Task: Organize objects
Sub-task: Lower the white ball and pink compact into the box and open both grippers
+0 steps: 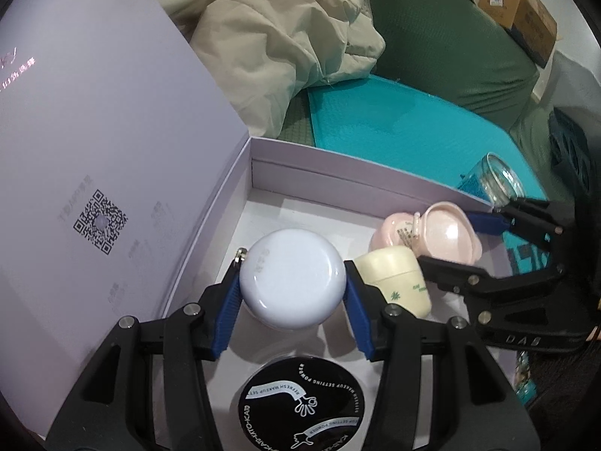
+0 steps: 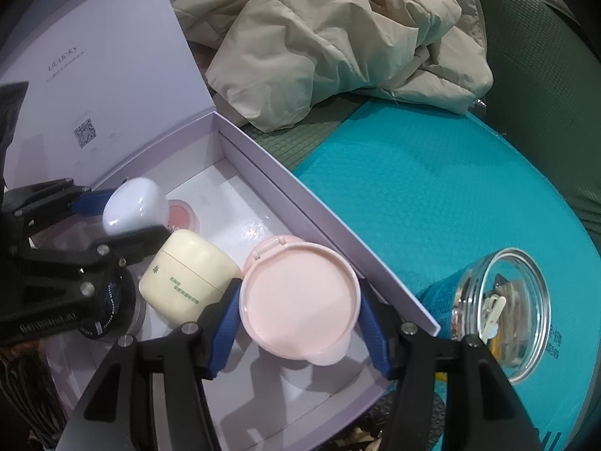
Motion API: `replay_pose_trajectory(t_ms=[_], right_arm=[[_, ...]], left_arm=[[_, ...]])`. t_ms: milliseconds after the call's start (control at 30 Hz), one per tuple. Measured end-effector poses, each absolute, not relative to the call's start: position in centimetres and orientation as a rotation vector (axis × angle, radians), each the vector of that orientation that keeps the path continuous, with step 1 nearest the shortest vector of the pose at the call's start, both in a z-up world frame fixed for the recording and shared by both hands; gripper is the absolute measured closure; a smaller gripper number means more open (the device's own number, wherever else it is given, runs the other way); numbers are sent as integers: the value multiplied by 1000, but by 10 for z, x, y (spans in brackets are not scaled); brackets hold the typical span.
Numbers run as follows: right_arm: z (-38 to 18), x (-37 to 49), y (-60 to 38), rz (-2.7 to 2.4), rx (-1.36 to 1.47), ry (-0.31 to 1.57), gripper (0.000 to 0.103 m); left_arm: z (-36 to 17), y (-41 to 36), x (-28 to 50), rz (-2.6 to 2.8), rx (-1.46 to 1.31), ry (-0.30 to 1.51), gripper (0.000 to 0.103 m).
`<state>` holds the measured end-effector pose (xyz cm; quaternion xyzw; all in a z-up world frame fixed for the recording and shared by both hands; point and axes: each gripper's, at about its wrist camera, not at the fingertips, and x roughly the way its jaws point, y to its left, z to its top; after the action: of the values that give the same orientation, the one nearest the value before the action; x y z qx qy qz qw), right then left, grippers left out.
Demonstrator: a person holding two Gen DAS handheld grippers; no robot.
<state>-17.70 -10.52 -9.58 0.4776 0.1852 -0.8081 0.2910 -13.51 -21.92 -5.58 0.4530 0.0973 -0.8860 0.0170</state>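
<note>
My left tongs (image 1: 292, 288) pinch a white jar (image 1: 293, 280) above the open box (image 1: 338, 159); my right tongs (image 2: 300, 314) clamp a pink compact (image 2: 298, 302), a cream jar (image 2: 188, 274) lying between them.

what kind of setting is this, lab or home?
Likely a home, maybe a bedroom or living area: a crumpled beige jacket lies on a green mat, and cosmetics jars fill a lavender gift box set on soft surfaces rather than a workbench.

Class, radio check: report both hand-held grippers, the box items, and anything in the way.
Left hand-held gripper shut on white jar. Right hand-held gripper shut on pink compact. Both over lavender box. Cream jar crowds between.
</note>
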Motion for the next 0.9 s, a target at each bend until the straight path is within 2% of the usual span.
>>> replay_pose_trajectory(t_ms=[233,600,733,900], right_arm=[[-95,-178,-107,-2158,1285,494,43],[-97,-177,-111,-2178,1313,534,43],[-95,-175,-112,-2186,1311,558,37],[-91,-171,-110,-2190,1297,560,35]], left_arm=[[-60,-210,-134,-2725,1424,169,54],[-59,-212,-134,-2721,1428,184,54],[-55,-210,-133,-2722,1413,172,54],[-54,-211,-134,-2719,1415,163,51]])
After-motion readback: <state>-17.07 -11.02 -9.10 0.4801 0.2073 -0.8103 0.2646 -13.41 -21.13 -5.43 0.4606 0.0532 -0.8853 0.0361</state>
